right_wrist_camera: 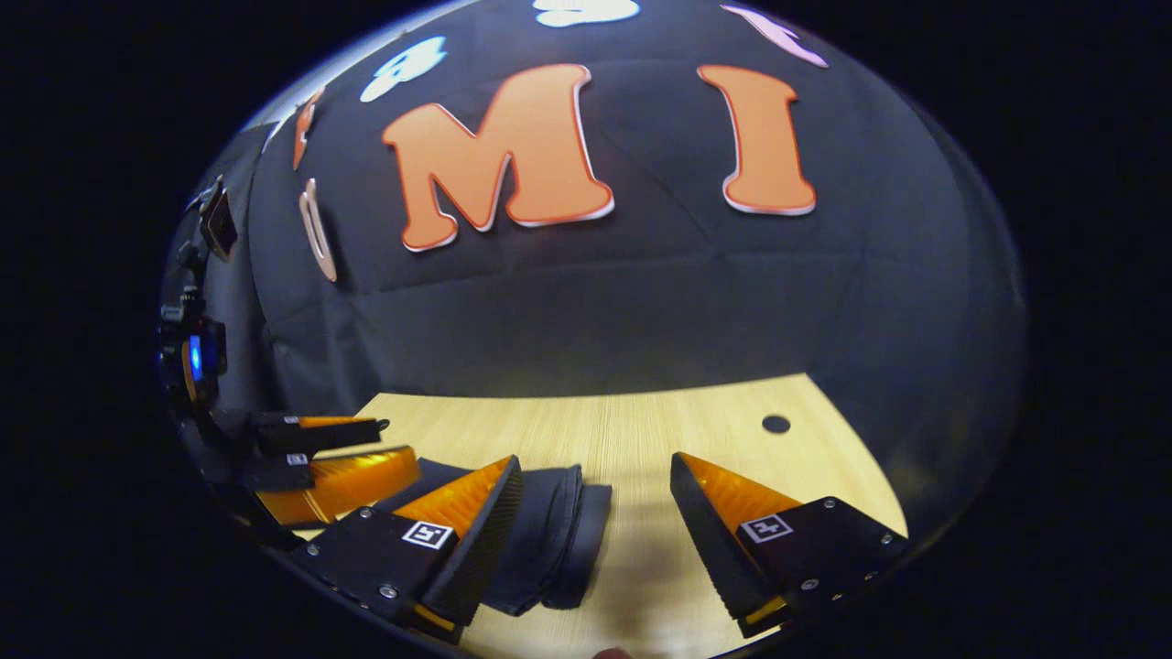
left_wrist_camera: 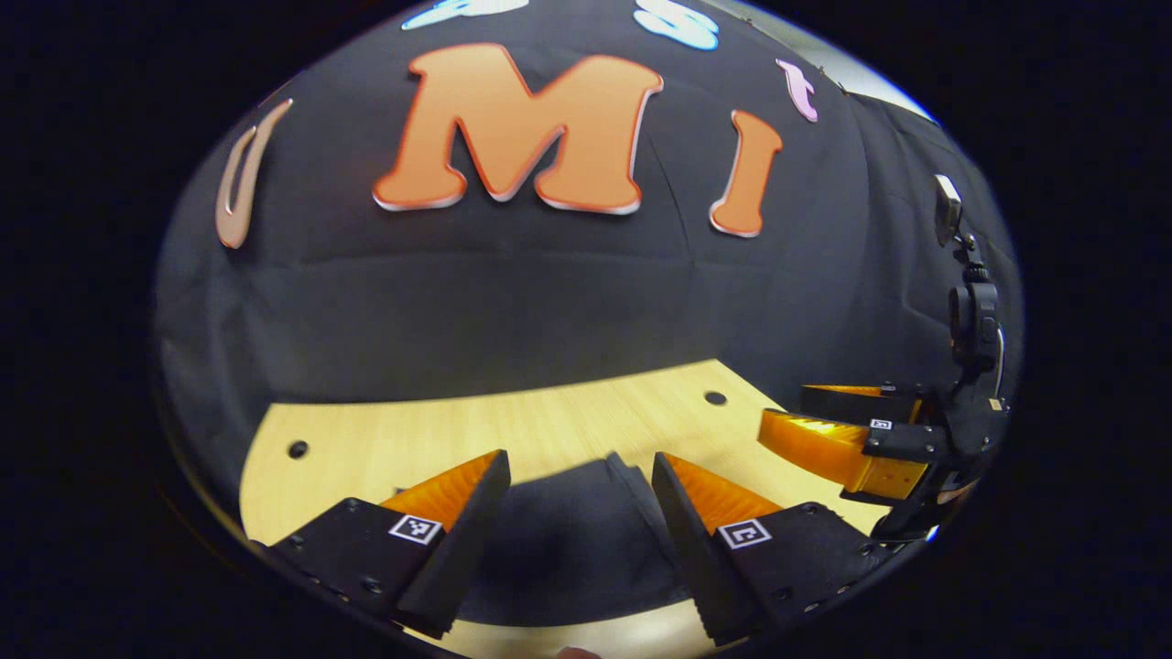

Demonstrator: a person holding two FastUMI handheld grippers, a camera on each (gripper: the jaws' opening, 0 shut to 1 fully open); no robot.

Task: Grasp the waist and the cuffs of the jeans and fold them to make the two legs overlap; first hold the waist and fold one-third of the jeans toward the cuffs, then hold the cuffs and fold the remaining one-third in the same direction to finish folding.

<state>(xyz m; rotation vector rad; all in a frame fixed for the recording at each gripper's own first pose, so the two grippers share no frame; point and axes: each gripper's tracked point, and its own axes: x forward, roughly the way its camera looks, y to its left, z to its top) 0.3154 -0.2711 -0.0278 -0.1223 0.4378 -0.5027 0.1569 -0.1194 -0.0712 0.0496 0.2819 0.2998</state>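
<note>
Between the spread fingers of the left gripper (left_wrist_camera: 572, 540), a dark bundle of jeans (left_wrist_camera: 568, 540) lying flat on the wooden table (left_wrist_camera: 513, 430), neither finger pressing on it. Looks folded already: stacked layers visible along its edge in the right gripper view, at the inner side of that gripper's left finger. Probably laid there as the finished stack, hence no grip needed from either tool. Right gripper (right_wrist_camera: 595, 540) likewise spread wide, bare table between its fingers, jeans (right_wrist_camera: 549, 540) just beside and partly behind one finger, touching or not impossible to tell. Both grippers held low and close to the tabletop, tilted slightly downward, pointing toward the cloth wall. Side by side, the right one off to the right of the left one, near but apart. Judged: folding complete or nearly so.
</note>
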